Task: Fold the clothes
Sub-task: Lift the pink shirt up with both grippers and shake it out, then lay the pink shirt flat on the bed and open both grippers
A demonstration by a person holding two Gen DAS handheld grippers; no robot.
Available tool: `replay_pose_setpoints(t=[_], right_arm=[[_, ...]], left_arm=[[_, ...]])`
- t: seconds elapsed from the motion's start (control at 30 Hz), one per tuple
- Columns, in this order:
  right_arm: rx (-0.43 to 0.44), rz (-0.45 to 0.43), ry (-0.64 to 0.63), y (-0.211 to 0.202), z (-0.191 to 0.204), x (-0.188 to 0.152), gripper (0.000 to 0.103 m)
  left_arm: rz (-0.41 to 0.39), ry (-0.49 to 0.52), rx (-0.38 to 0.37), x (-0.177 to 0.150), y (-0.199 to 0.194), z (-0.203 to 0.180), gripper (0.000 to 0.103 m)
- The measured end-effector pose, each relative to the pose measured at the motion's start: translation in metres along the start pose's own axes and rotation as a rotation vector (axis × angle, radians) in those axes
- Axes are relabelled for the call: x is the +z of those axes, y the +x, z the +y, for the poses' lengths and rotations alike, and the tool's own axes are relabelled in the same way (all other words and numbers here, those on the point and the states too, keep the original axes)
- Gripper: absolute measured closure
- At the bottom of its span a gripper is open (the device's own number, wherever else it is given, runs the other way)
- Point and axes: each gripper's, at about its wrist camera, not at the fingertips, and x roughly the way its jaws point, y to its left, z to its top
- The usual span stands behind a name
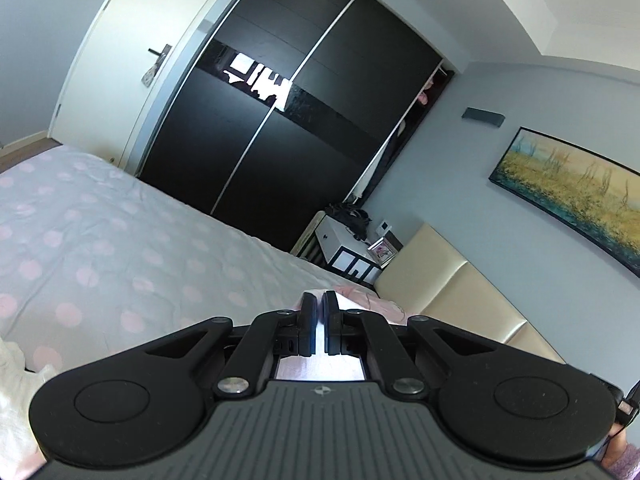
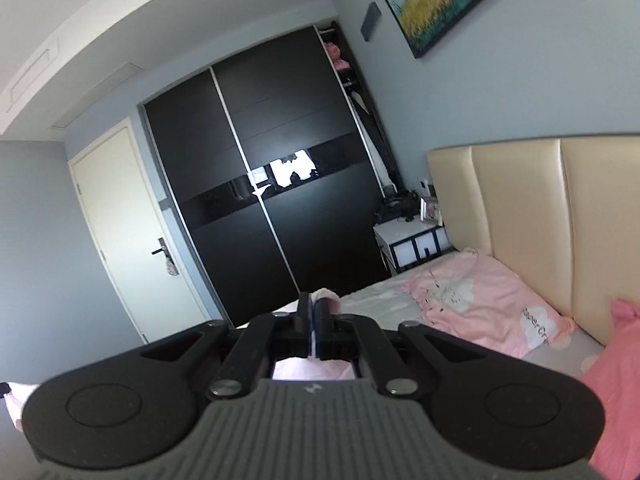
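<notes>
A pale pink garment (image 1: pixel 320 368) is pinched in my left gripper (image 1: pixel 319 301), which is shut on it; a strip of the cloth shows between the two black fingers and more hangs below them. My right gripper (image 2: pixel 315 300) is also shut on pale pink garment cloth (image 2: pixel 327 295), with a small fold poking out past its fingertips and more cloth (image 2: pixel 312 368) under the fingers. Both grippers are held high over the bed and point nearly level toward the wardrobe. Most of the garment is hidden beneath the gripper bodies.
The bed (image 1: pixel 100 220) has a grey sheet with pink dots. A pink pillow (image 2: pixel 480 304) lies against the cream headboard (image 2: pixel 520 220). A black sliding wardrobe (image 2: pixel 272 220), a white nightstand (image 2: pixel 412 244) and a door (image 2: pixel 120 220) stand beyond. Bright pink cloth (image 2: pixel 616 380) lies at the right.
</notes>
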Motion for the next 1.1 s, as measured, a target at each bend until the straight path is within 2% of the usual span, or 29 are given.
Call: replay_pose_setpoints(t=[0.17,0.3,0.57,0.83,1.0,1.1], right_arm=[[0.013,0.059,-0.015,-0.042,-0.011,-0.016,0.102],[0.002,0.179,0.0,-0.072,-0.035,-0.064,0.102],[-0.039,0.393,0.039,-0.115,-0.077,-0.162,0.102],[-0.155,0.62,0.032,-0.111,-0.114,-0.27,0.102],[-0.209,0.72,0.061,-0.097,-0.146,-0.337,0.102],[-0.225,0.767,0.063,-0.094,-0.159,-0.369,0.102]], left_arm=[[0.122,0.037,0.016,-0.035,-0.017,0.007,0.102],[0.26,-0.024,0.032,-0.084,-0.029,0.035,0.102],[0.49,-0.049,0.091,-0.183,-0.054,0.076,0.102],[0.74,-0.034,0.193,-0.294,-0.038,0.121,0.102],[0.836,-0.049,0.239,-0.362,-0.02,0.155,0.102],[0.853,-0.019,0.263,-0.385,-0.015,0.166,0.102]])
